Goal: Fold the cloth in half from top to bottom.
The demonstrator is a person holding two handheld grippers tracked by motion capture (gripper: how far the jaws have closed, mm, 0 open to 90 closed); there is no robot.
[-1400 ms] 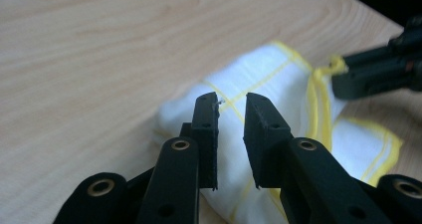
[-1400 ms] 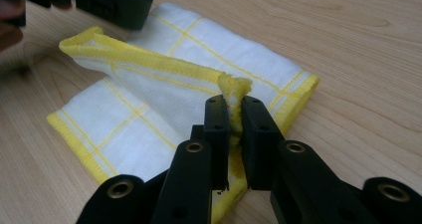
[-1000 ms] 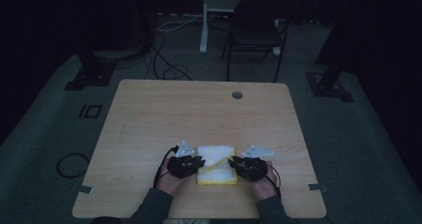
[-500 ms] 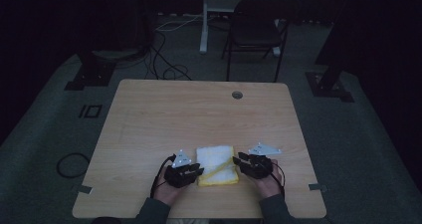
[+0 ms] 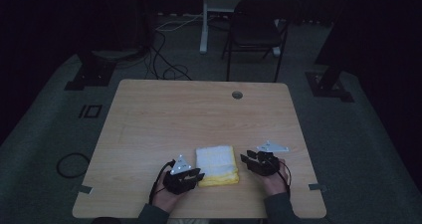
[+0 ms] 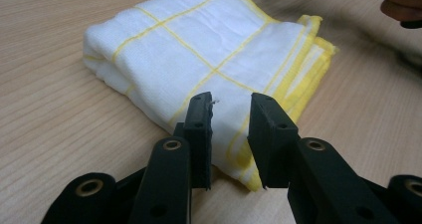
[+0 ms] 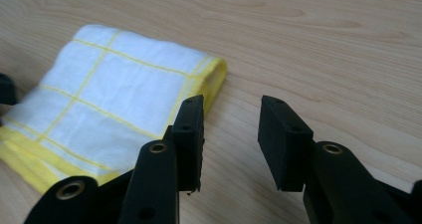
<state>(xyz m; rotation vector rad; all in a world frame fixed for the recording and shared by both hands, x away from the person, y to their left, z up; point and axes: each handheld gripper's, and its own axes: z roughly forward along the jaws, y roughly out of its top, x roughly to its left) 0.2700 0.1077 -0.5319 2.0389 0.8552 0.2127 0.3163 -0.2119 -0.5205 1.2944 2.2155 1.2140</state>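
A folded white towel point(image 5: 215, 164) with yellow grid lines and a yellow hem lies flat near the table's front edge. My left gripper point(image 5: 197, 174) sits at its near left corner, pointing right. In the left gripper view its jaws point(image 6: 231, 119) stand apart over the towel point(image 6: 209, 50) corner without pressing on it; they have opened a little. My right gripper point(image 5: 245, 159) is just right of the towel, pointing left. Its jaws point(image 7: 231, 129) have just been opening and hold nothing, with bare wood between them and the towel point(image 7: 109, 94) edge beside the left pad.
The wooden table point(image 5: 174, 114) has a round cable hole point(image 5: 237, 94) near its far edge. A dark chair point(image 5: 256, 30) and loose cables point(image 5: 164, 59) are on the floor beyond it. The person's other hand point(image 6: 403, 7) shows at the top right of the left gripper view.
The left gripper has slid toward the table's front edge and the right gripper has drawn back to the right, off the towel. The towel has stayed in place.
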